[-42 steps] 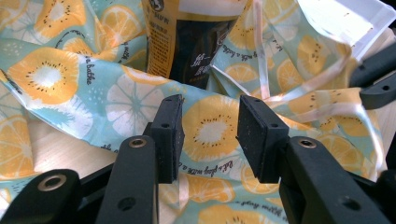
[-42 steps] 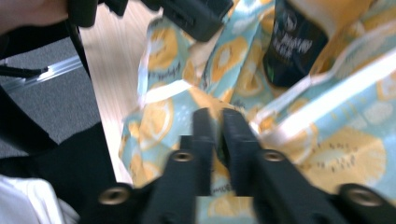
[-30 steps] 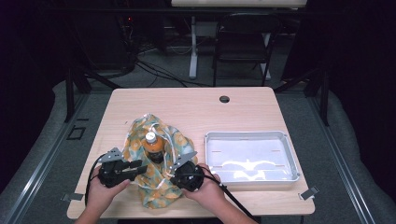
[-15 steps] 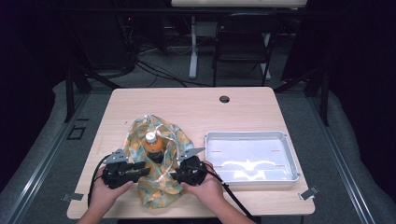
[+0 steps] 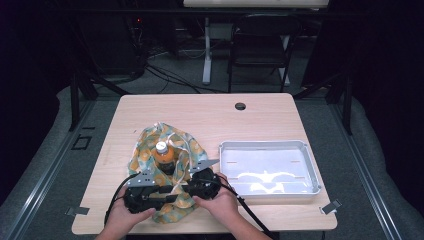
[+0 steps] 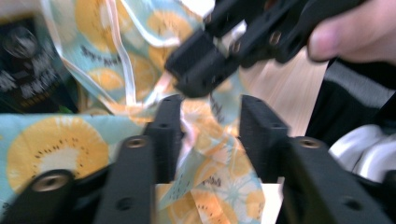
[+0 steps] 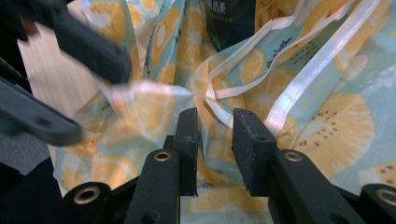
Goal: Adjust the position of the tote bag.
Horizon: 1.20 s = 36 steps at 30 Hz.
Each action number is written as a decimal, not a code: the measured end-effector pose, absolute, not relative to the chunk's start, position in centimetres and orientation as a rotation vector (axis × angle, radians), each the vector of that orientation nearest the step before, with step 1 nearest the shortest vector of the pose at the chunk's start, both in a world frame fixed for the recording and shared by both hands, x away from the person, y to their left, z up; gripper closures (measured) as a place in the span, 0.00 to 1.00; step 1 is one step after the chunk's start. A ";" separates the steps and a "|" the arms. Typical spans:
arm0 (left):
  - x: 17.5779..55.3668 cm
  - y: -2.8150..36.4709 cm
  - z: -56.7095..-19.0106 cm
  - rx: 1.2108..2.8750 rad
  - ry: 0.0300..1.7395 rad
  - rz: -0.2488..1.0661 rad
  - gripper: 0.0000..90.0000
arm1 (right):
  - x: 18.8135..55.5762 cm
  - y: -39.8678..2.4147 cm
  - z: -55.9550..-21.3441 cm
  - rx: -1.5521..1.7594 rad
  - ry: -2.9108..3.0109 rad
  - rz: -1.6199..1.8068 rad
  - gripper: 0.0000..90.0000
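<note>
A fruit-print cloth bag [image 5: 172, 145] lies crumpled on the wooden table [image 5: 210, 112], with an orange-capped bottle [image 5: 163, 156] standing in it. The bottle's dark label [image 7: 233, 18] shows behind the folds. At the bag's near edge my left gripper [image 5: 172, 196] and right gripper [image 5: 186, 187] face each other closely. The left gripper [image 6: 210, 121] has a fold of cloth [image 6: 205, 154] between its jaws, which have just been closing; the pads do not press it. The right gripper [image 7: 215, 119] has just been opening, and the bag's white strap [image 7: 289, 79] and cloth sit loose in the gap.
A shallow metal tray [image 5: 310, 150] lies on the table's right half. A cable hole [image 5: 240, 106] sits near the far edge. A chair [image 5: 260, 50] and desk legs stand beyond the table. The person's hands [image 5: 220, 202] come in over the near edge.
My left gripper has slid right and toward the near edge, closer to the right gripper. The right gripper has stayed about where it was.
</note>
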State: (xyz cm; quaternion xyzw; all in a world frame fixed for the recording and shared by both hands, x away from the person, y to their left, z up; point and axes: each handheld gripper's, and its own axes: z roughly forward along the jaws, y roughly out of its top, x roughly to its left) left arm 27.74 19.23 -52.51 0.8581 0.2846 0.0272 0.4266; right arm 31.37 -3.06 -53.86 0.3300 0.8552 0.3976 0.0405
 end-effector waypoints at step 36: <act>28.2 18.8 -54.0 2.277 0.700 0.044 1.00 | 35.1 -4.2 -50.5 1.196 2.450 1.438 1.00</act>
